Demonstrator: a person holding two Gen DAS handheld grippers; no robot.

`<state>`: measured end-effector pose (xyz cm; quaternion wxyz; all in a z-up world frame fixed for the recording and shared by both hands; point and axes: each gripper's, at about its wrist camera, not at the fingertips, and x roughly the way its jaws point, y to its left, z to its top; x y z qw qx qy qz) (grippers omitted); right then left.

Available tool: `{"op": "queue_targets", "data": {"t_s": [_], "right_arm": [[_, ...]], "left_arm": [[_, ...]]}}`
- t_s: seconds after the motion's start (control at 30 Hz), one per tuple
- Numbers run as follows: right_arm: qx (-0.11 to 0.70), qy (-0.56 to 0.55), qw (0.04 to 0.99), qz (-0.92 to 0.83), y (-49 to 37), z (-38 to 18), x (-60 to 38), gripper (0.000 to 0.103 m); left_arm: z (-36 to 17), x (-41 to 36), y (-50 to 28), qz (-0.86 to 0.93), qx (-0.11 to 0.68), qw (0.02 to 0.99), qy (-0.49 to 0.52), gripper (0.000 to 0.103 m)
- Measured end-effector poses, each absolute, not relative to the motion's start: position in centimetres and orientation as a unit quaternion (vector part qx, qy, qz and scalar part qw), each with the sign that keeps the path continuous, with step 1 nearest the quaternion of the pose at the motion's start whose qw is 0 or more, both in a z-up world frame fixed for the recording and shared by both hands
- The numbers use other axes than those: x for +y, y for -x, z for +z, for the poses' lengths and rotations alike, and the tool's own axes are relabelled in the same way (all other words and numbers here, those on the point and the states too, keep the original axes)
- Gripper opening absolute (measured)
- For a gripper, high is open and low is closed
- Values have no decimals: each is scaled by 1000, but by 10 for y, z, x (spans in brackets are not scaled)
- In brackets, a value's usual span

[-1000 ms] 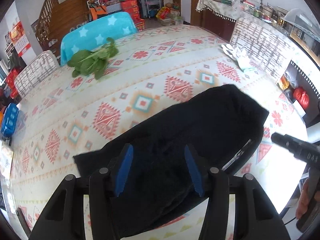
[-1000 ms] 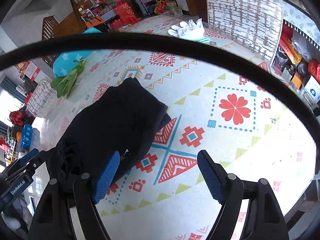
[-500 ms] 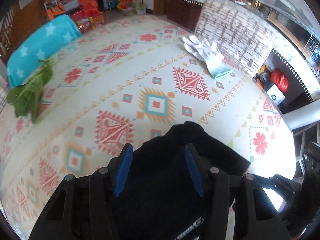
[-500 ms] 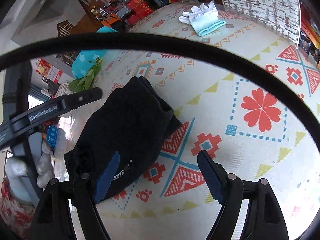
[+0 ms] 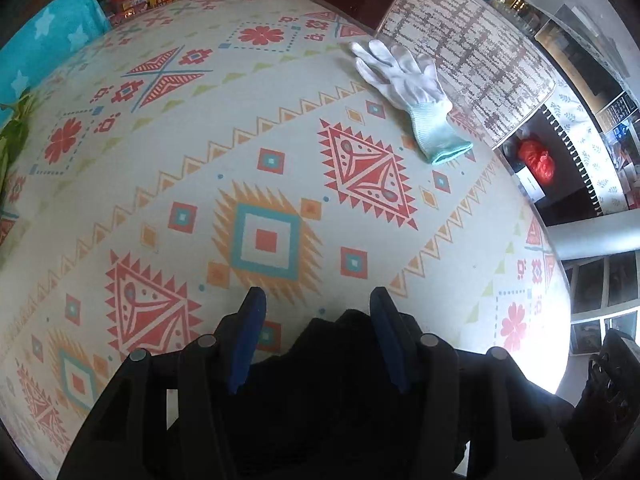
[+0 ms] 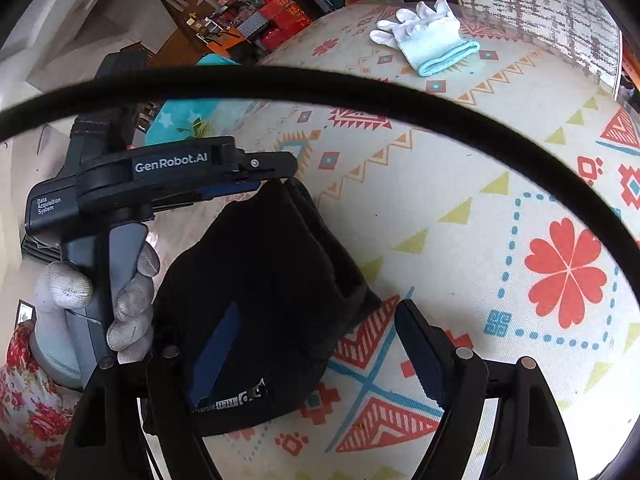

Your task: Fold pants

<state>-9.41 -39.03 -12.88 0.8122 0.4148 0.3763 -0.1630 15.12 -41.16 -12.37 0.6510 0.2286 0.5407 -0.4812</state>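
Observation:
The black pants lie as a folded bundle on the patterned tablecloth. My left gripper points steeply down over their far end. Its blue pads stand apart, with cloth between them and a strip of tablecloth showing beside the left pad. From the right wrist view the left gripper hangs right over the bundle's layered far edge, its handle in a gloved hand. My right gripper is wide open at the near end, with its left pad over the pants and its right pad over bare tablecloth.
A white glove with a teal cuff lies far right on the table, also in the right wrist view. A black cable arcs across that view. Leafy greens sit far left. The table edge curves at right.
My left gripper has travelled along the pants to their far end, dropped lower and tipped further down. The right gripper has come slightly closer. Neither jaw has changed, and the pants have kept their shape.

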Motion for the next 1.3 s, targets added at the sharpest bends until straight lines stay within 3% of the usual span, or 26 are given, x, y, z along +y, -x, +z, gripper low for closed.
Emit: {"op": "queue_targets", "data": {"t_s": [0.17,0.2,0.23,0.33,0.53,0.9,1.3], "right_arm": [[376,-397,822,-162,83,-128,-385,83],[377,-392,823,-164,82,-128,-384,80],[380,-386,823,-169,80,-128,-383,68],[387,-398,816,-163,80,-133,-391,38],[374,-437,808,-127,87,-134,-402,23],[342,-423,833,-96,93,-80,-371,17],[357,-374,851,-89,56,-47,-281,16]], "left_arm": [[-132,-419,-144,-487,550,634,-242,53],[-133,-421,-141,-487,549,632,-249,49],[-133,-422,-138,-489,548,629,-255,40],[-129,-425,-134,-484,542,633,-268,27],[-103,-411,-135,-489,536,645,-240,24],[-45,-348,-144,-527,516,654,-167,22],[-36,-238,-182,-544,522,652,-78,21]]}}
